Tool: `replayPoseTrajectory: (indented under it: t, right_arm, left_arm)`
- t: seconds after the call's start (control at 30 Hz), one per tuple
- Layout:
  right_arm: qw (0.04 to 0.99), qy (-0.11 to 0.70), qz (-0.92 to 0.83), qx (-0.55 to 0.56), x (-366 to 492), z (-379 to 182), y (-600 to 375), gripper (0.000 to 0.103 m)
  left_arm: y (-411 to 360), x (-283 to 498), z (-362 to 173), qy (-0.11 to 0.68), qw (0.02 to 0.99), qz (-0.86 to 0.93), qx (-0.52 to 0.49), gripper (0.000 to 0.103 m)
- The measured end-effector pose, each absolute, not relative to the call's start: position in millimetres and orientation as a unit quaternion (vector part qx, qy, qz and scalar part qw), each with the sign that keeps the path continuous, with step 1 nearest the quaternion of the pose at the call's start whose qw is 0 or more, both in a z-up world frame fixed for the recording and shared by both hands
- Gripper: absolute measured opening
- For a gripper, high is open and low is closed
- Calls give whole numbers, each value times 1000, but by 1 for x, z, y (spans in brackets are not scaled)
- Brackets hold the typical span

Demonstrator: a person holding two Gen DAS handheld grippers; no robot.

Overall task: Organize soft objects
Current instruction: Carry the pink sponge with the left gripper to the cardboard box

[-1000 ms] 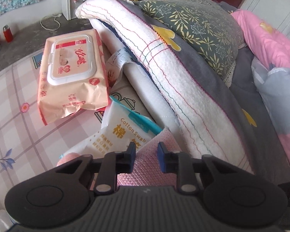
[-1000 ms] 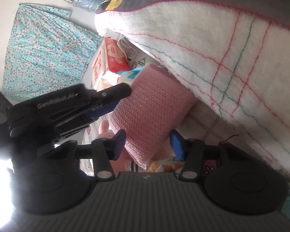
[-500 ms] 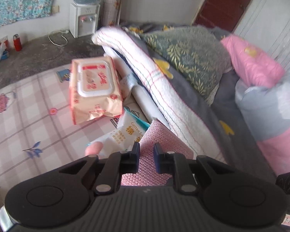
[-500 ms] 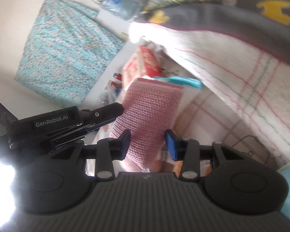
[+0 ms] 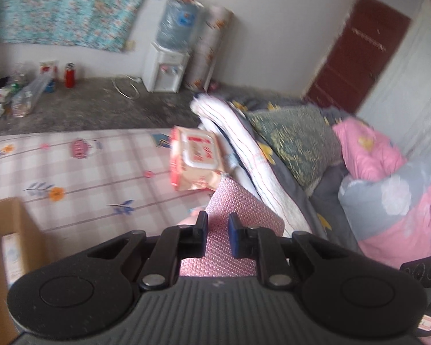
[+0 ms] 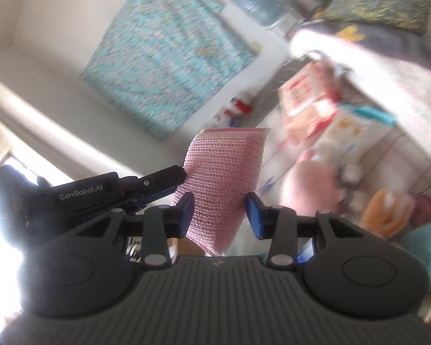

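A pink knitted sponge pad [image 5: 238, 210] is held up above the bed. My left gripper [image 5: 217, 227] is shut on its edge. In the right wrist view the pad [image 6: 224, 178] hangs between the fingers of my right gripper [image 6: 219, 211]. The left jaw touches the pad and the right jaw stands a little off it. The left gripper's fingers [image 6: 158, 179] clamp the pad from the left there. A wet-wipes pack [image 5: 195, 158] and a cotton-swab bag [image 6: 347, 132] lie on the checked sheet.
A cardboard box [image 5: 11, 238] stands at the left. Folded white blanket [image 5: 250, 149], patterned pillow [image 5: 298, 141] and pink quilt [image 5: 388, 201] pile along the right. A water dispenser [image 5: 166, 66] stands by the far wall. A pink plush [image 6: 310, 184] and orange cloth [image 6: 388, 212] lie on the bed.
The left gripper has closed on the pink pad and lifted it up off the bed, away from the blanket. The right gripper has risen with it, its jaws staying around the pad.
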State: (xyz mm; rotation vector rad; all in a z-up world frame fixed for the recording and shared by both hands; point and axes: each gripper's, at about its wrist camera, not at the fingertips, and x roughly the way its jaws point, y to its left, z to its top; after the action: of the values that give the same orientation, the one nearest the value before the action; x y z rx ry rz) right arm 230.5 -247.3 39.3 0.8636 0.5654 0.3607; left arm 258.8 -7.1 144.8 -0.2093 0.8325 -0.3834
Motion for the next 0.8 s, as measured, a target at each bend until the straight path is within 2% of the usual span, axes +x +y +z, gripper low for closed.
replayPoseTrajectory:
  t: [0.33,0.6,0.8]
  right_arm:
    - [832,329,293,337,223,77,-116,41]
    - [781,439,354,267,263,69,13,41]
    - [783,476,355,186,285,71,85,41]
  left_arm:
    - [126,194,146,359,920,-50,-148,16]
    - [246,189,101,393,885,68,-239,16]
    - [310,212,56,435,845,103,-295,15]
